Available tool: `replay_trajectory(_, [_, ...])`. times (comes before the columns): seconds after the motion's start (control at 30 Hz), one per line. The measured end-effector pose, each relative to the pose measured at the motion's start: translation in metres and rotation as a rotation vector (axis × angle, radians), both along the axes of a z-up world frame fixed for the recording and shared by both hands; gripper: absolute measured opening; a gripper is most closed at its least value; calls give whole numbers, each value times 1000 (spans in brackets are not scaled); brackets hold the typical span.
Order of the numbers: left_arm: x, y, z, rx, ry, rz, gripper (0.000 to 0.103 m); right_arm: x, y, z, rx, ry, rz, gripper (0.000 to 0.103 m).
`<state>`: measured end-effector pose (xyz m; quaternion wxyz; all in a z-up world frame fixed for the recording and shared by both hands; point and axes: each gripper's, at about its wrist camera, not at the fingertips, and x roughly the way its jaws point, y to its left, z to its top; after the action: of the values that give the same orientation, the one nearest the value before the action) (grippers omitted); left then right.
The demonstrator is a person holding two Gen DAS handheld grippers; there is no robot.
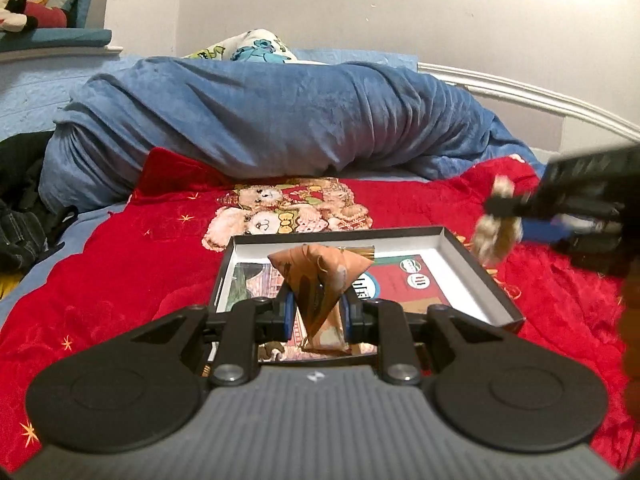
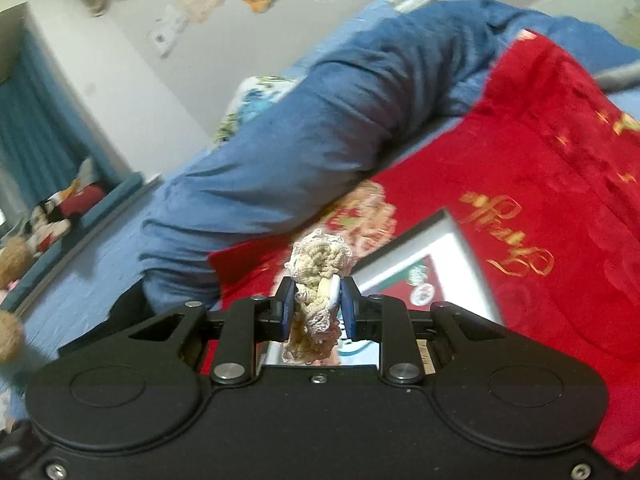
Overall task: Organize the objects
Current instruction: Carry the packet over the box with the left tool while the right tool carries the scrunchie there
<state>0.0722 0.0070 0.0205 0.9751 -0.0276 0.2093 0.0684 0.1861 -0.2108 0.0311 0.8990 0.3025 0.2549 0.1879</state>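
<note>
While we scanned from left to right, we noted these things:

Blue blanket (image 1: 256,120): soft plush, bunched into a long rumpled roll behind the box.

Red blanket (image 1: 120,264): velvety, with gold stars and a teddy-bear print; it lay flat under everything.

Left gripper (image 1: 318,312): we had its blue pads closed on a brown pouch (image 1: 320,280), a pyramid-shaped packet with creased, printed sides, held above the box's near end.

Box (image 1: 476,264): shallow, rectangular, dark-rimmed with white inner walls; printed cards lay flat inside.

Right gripper (image 2: 318,312): we had it clamped on a crocheted piece (image 2: 320,264), beige and knobbly with a lacy edge and a smooth white disc against one pad. From the left wrist camera it hung in the air just beside the box's right rim.
</note>
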Motion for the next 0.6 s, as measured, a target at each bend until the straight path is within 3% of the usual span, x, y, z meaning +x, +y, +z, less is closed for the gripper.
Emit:
replay_trajectory(0.37, [16, -9, -2, 13, 19, 26, 26, 20, 33, -33, -91, 116, -12, 24])
replay_trajectory(0.6, [44, -22, -5, -46, 28, 28, 26, 23, 22, -32, -92, 127, -55, 24])
